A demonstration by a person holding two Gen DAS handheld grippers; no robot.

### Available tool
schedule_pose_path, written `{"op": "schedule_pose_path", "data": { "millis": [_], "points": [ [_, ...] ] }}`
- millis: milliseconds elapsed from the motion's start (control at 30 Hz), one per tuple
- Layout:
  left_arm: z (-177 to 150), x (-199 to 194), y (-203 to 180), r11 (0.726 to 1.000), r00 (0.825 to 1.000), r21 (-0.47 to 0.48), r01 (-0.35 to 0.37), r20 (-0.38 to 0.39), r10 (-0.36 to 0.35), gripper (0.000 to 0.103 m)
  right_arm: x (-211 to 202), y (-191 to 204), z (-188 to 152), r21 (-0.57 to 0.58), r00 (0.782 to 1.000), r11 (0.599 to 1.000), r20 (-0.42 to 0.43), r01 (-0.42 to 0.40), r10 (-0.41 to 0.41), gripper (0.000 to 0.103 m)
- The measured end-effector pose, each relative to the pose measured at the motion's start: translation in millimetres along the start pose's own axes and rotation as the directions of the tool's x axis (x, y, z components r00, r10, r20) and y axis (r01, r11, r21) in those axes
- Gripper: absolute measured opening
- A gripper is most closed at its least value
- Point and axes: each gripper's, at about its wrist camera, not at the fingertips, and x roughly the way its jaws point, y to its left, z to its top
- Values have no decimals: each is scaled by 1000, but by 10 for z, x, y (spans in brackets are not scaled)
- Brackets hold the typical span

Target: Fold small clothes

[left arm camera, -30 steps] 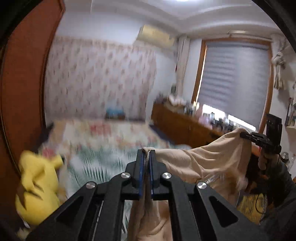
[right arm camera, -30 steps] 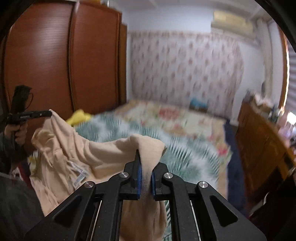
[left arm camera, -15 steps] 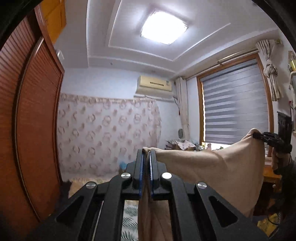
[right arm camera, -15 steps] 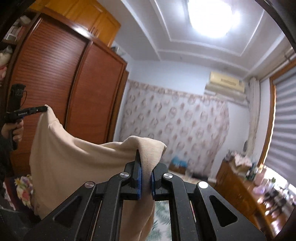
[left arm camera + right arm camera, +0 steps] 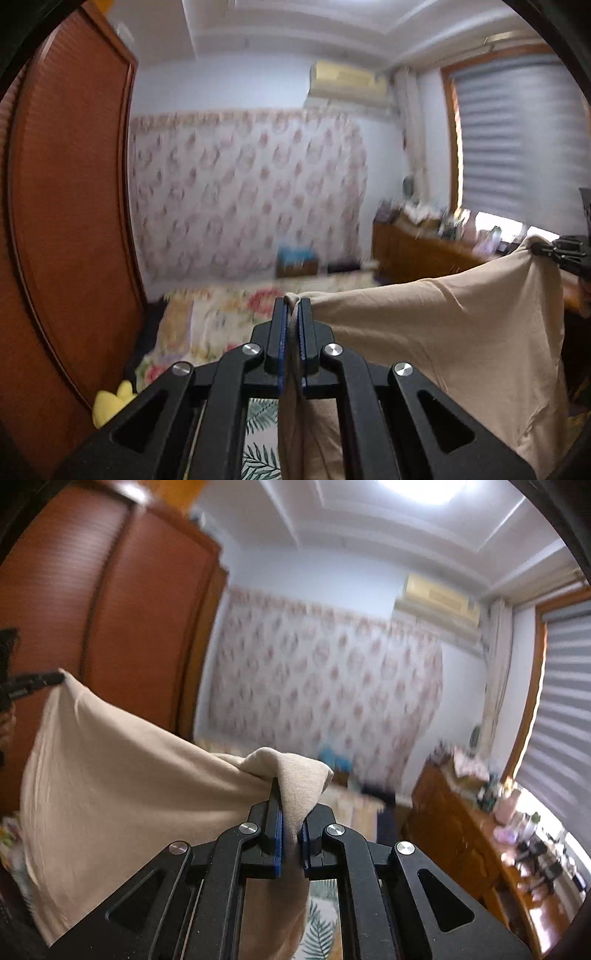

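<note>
beige soft cotton garment (image 5: 424, 332), small and plain, hanging stretched in the air above the floral-and-leaf patterned bedspread (image 5: 207, 325), well clear of it. left black two-finger gripper (image 5: 291, 317) clenching one top corner between blue-lined jaws; right black two-finger gripper (image 5: 291, 805) clamping the other top corner, a loose flap of cloth bunching over its tips. top edge sagging a little between the two grips, body of the cloth dangling below.

judging the step in hand as spreading the piece flat before laying it down. doing it well: keeping both grips firm, holding the two corners level, drawing them apart just enough to take the sag out without straining the fabric, then lowering the hanging hem first onto the bed so that it is not crumpling under itself. watching for the bunched flap at the right grip, likely slipping or laying down a wrinkle.

left wrist view showing the far-side gripper at the right edge, a yellow plush toy (image 5: 110, 402) low beside the reddish-brown wooden wardrobe (image 5: 70, 221), and more of the bed. right wrist view showing instead the ceiling light (image 5: 424, 487), the cluttered wooden dresser (image 5: 461, 830) under the blinds, and the left tool pinching cloth at the far left, a hand only partly visible there.
</note>
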Motion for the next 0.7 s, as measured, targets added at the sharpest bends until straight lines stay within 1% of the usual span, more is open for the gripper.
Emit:
{"op": "schedule_pose_path", "data": {
  "millis": [33,67,100,133,167,200,233,267,333,367,433,467,500,533,633,700],
  "points": [
    [-126,194,-18,1000,999,4,-8,-32,8,7,236,2,-104,-2,999,1000,-35,4,-4,5],
    [-261,419,-20,1000,996,11,-29,-87,30,8,573,9,-289,-3,997,1000,-79,11,-11,5],
    [-407,593,-36,998,987,15,-55,-148,57,8,768,8,-411,-2,994,1000,-107,18,-18,5],
    [-548,697,-35,999,980,3,-47,-193,47,9,1054,15,-581,10,988,1000,-152,26,-25,8],
    [-690,771,-49,1000,972,-21,-18,-233,13,15,1266,18,-747,16,979,1000,-202,21,-18,20],
    [-806,801,-70,999,965,-34,-3,-261,-6,22,1491,28,-926,17,961,999,-274,27,-21,25],
    [-909,821,-96,999,957,-39,8,-289,-19,23,1603,25,-1039,23,950,999,-310,40,-31,30],
    [-1046,824,-115,999,947,-38,10,-322,-22,23,1755,8,-1248,44,934,997,-354,61,-41,31],
    [-1224,743,-195,999,937,-38,19,-349,-31,26,1835,-7,-1490,69,921,996,-389,52,-21,33],
    [-1313,702,-232,999,930,-33,28,-365,-38,30,1841,-11,-1670,91,910,995,-414,46,-5,35],
    [-1466,649,-302,999,918,-28,40,-393,-48,32,1774,24,-1876,128,902,991,-431,29,30,36],
    [-1501,617,-339,998,913,-32,47,-404,-56,33,1716,50,-2026,160,895,987,-442,12,61,38],
    [-1568,585,-387,998,905,-38,57,-420,-68,33,1697,70,-2097,177,889,984,-452,5,77,38],
    [-1560,565,-377,997,902,-41,62,-426,-73,34,1646,105,-2199,206,882,978,-460,-3,100,39],
    [-1640,484,-471,996,890,-41,83,-446,-92,35,1502,192,-2389,249,875,968,-465,-19,136,44],
    [-1691,453,-505,996,885,-36,87,-456,-94,35,1457,260,-2388,271,872,962,-463,-31,159,46]
  ]
}}
